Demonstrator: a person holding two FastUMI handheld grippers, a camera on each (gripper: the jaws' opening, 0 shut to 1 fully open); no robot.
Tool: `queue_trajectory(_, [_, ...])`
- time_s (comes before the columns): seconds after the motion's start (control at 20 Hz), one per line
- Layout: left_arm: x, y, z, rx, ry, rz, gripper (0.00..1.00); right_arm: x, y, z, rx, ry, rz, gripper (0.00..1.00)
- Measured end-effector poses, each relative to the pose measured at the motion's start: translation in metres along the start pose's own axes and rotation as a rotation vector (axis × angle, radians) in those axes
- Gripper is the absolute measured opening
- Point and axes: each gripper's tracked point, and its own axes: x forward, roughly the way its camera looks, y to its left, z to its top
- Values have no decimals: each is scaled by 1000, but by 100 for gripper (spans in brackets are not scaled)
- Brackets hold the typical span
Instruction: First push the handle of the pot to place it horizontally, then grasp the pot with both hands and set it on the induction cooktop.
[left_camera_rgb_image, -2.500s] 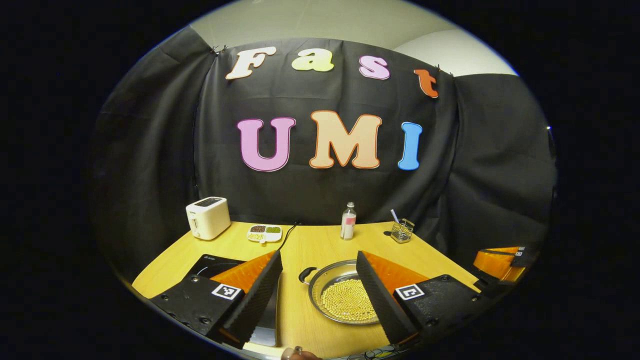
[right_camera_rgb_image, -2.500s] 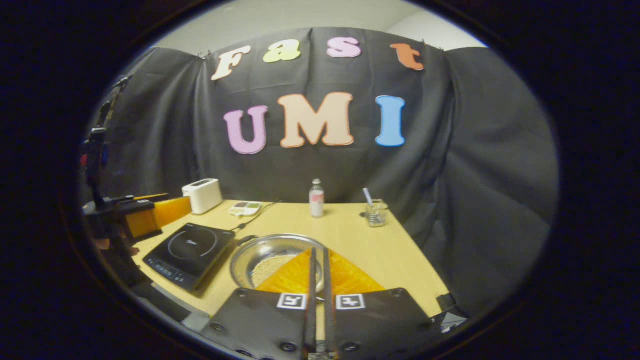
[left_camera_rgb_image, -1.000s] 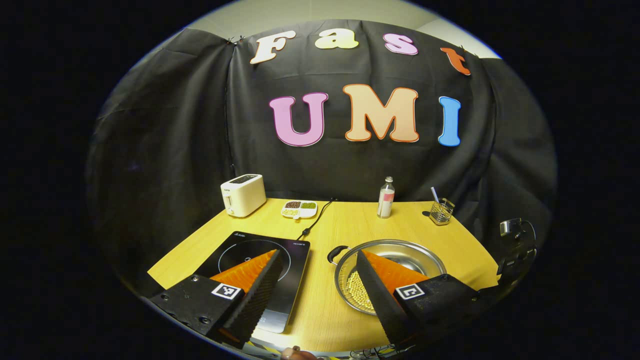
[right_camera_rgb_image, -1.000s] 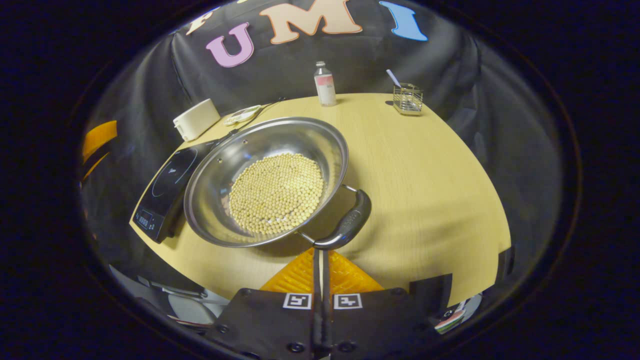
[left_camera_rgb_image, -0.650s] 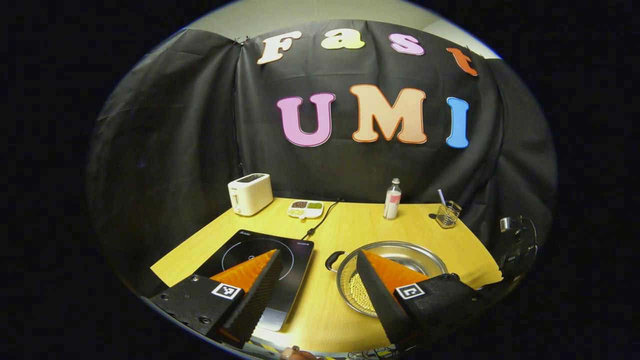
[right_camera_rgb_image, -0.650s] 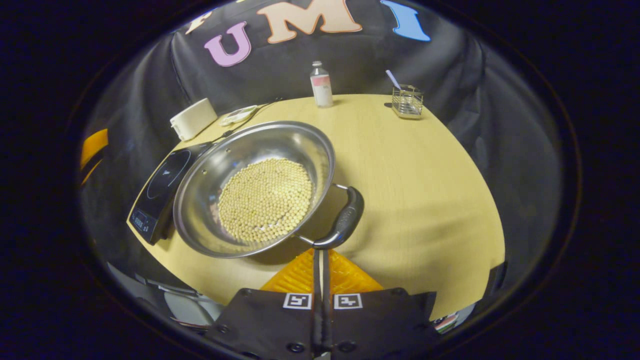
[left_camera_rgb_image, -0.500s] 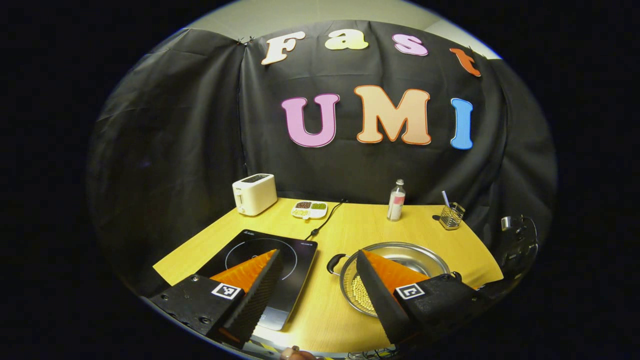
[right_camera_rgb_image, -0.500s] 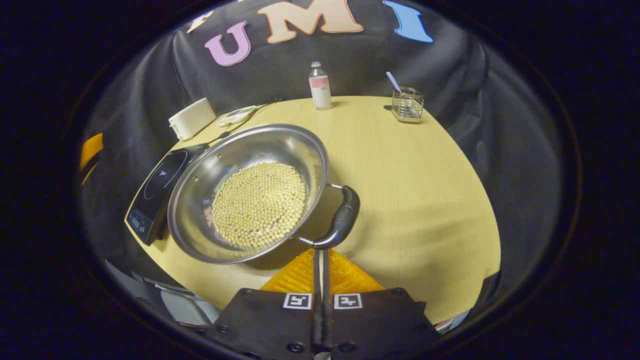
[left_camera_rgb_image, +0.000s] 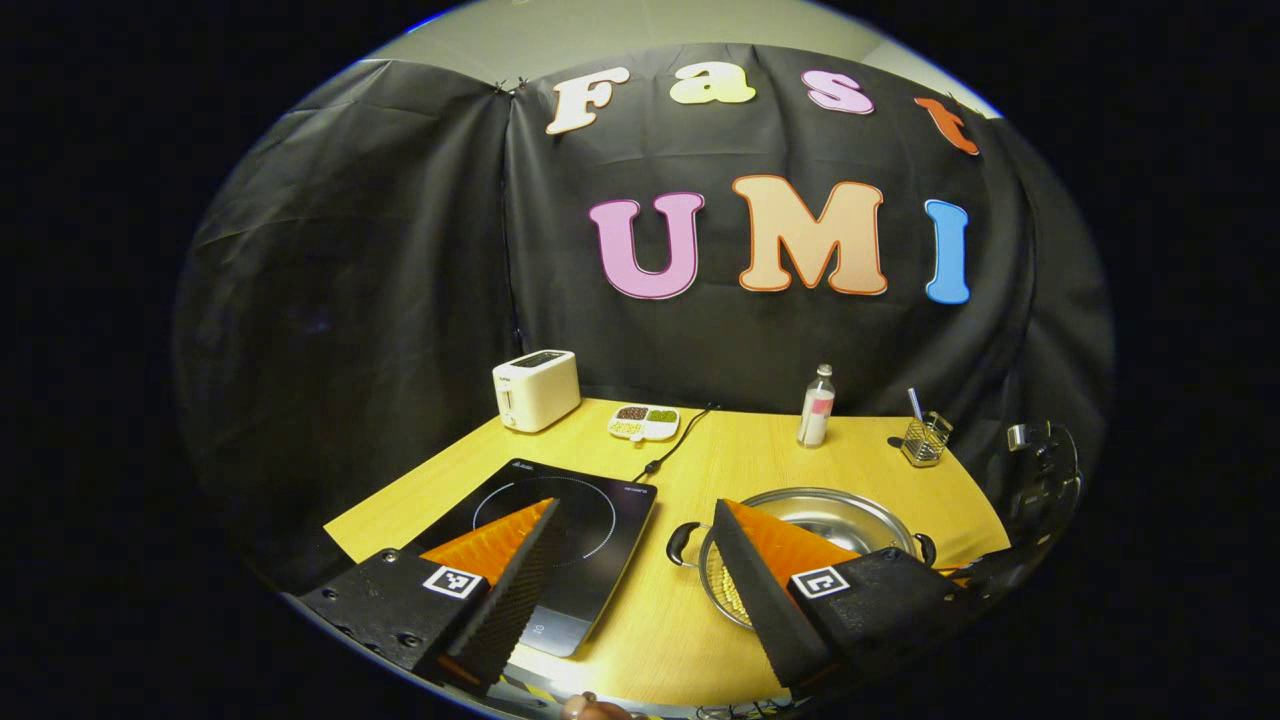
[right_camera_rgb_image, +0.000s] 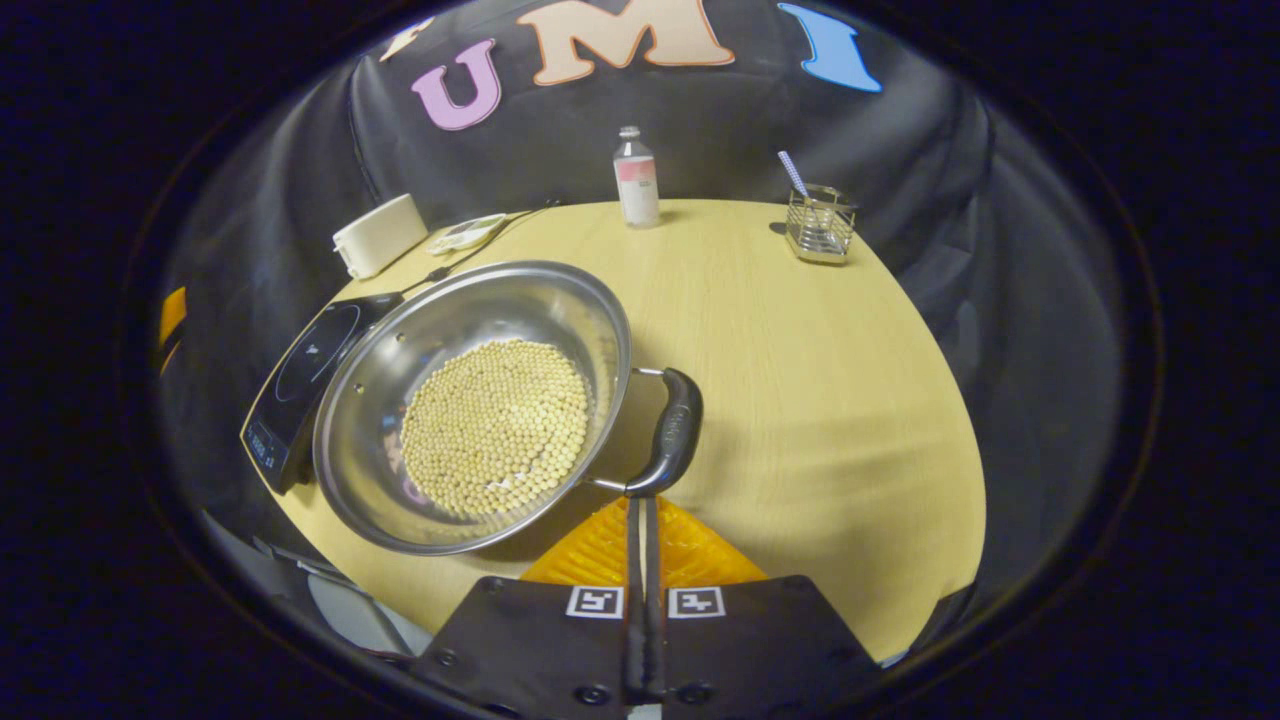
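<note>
On the table (right_camera_rgb_image: 800, 340), right gripper (right_camera_rgb_image: 640, 510) clenched, tips against pot (right_camera_rgb_image: 470, 400) handle (right_camera_rgb_image: 672, 432). Left gripper (left_camera_rgb_image: 632, 560) released, above induction cooktop (left_camera_rgb_image: 560, 520) and pot rim.

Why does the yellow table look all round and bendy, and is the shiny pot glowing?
Right gripper view: the fisheye lens bows the yellow wooden table into a dome; the round steel pot of beans shows soft glare on its inner wall and casts a shadow toward the camera. Left gripper view: sharper; the table's far edge curves less.
</note>
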Motion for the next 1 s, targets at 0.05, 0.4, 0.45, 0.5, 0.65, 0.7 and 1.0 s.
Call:
queue_trajectory(0.05, [-1,-2,-1,-14,-1,1,97,0,-1,1,-6,0,1,2])
queue_trajectory(0.4, [-1,-8,-7,-27,1,3,94,7,-4,7,-26,-2,14,2])
queue_trajectory(0.45, [-1,-9,-9,-30,6,-2,94,8,-4,7,-25,-3,14,2])
queue_trajectory(0.5, [-1,-10,-11,-29,10,-3,94,7,-4,7,-24,-3,14,2])
queue_trajectory(0.65, [4,-11,-11,-25,8,-16,97,2,-7,7,-25,-15,7,2])
queue_trajectory(0.7, [6,-13,-11,-25,11,-24,96,0,-8,8,-27,-19,1,0])
queue_trajectory(1.0, [31,-20,-14,-8,35,-109,97,-20,-6,16,25,-54,-41,0])
